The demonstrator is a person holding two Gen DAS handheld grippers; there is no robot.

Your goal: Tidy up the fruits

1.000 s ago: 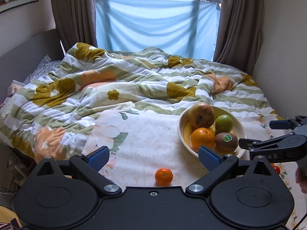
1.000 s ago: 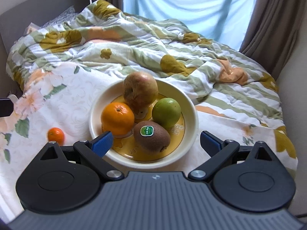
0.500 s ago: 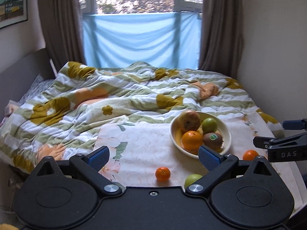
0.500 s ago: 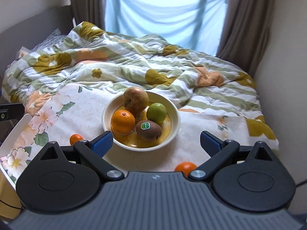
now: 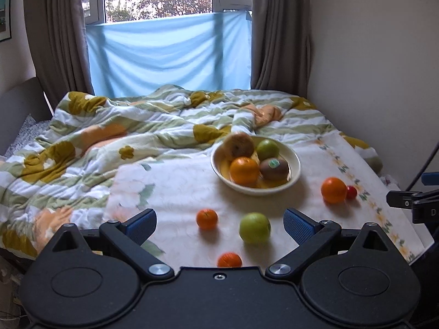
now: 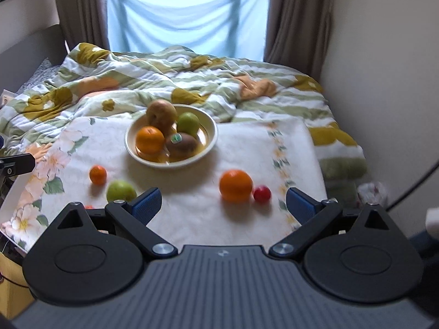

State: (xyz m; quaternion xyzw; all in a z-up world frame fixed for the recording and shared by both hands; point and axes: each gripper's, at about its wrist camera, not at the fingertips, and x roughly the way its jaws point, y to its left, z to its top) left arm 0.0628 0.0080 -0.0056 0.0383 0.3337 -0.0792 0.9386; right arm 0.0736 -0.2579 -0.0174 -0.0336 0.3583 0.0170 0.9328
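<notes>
A cream bowl (image 5: 295, 161) (image 6: 211, 130) on a floral cloth holds an apple (image 6: 161, 113), a green fruit, an orange (image 5: 244, 170) and a kiwi (image 6: 182, 144). Loose on the cloth lie a small mandarin (image 5: 207, 218) (image 6: 98, 174), a green apple (image 5: 255, 227) (image 6: 120, 190), a second mandarin (image 5: 229, 259), a big orange (image 5: 333, 189) (image 6: 235, 185) and a small red fruit (image 5: 351, 192) (image 6: 262, 193). My left gripper (image 5: 220, 220) is open, held back above the near fruits. My right gripper (image 6: 223, 201) is open too, short of the big orange.
The cloth (image 5: 170, 181) covers a board laid on a bed with a rumpled flowered quilt (image 5: 109, 137). A wall (image 6: 384, 82) runs close along the right side. Curtains and a blue sheet hang over the window behind.
Both grippers have pulled back and up from the bowl. The loose green apple, second mandarin, big orange and red fruit have come into view. Both stay open.
</notes>
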